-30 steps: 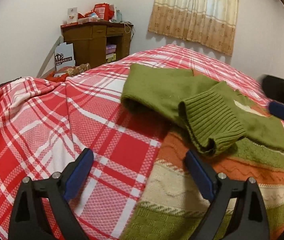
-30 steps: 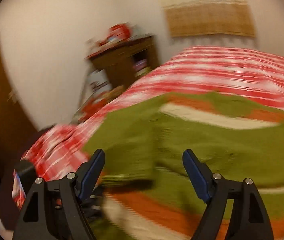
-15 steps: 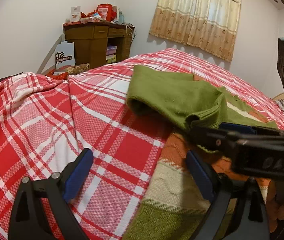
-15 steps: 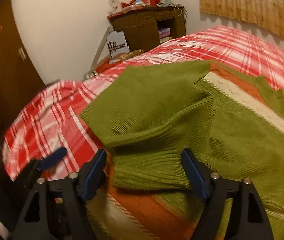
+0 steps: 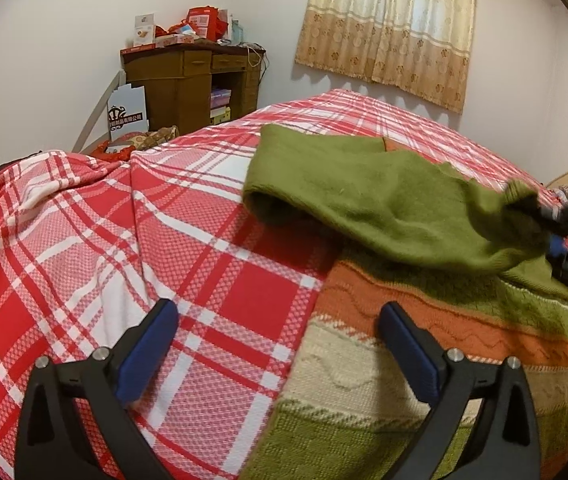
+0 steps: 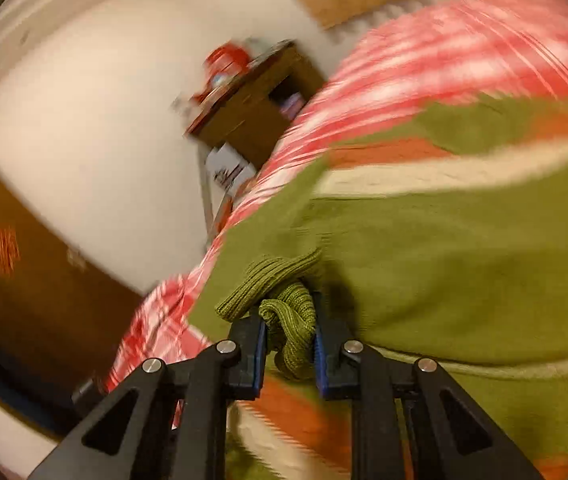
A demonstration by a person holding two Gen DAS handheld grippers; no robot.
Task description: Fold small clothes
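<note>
Green cuff (image 6: pixel 284 312) between right claw (image 6: pixel 288 354) pads

Two black plastic fingers are seen on the left gripper (image 5: pixel 276 344) at the lower frame edge, each lined with a blue pad and fixed by silver screws. The same black frame, triangular cut-outs, blue pads and silver screws are shown on the right gripper (image 6: pixel 288 332).

Ribbed knit sweater (image 5: pixel 383 200), woven bedspread (image 5: pixel 124 240)

The right gripper (image 6: pixel 287 334) has just closed on the ribbed cuff (image 6: pixel 280 292), apparently dragging the green sleeve (image 5: pixel 383 196) sideways.
</note>
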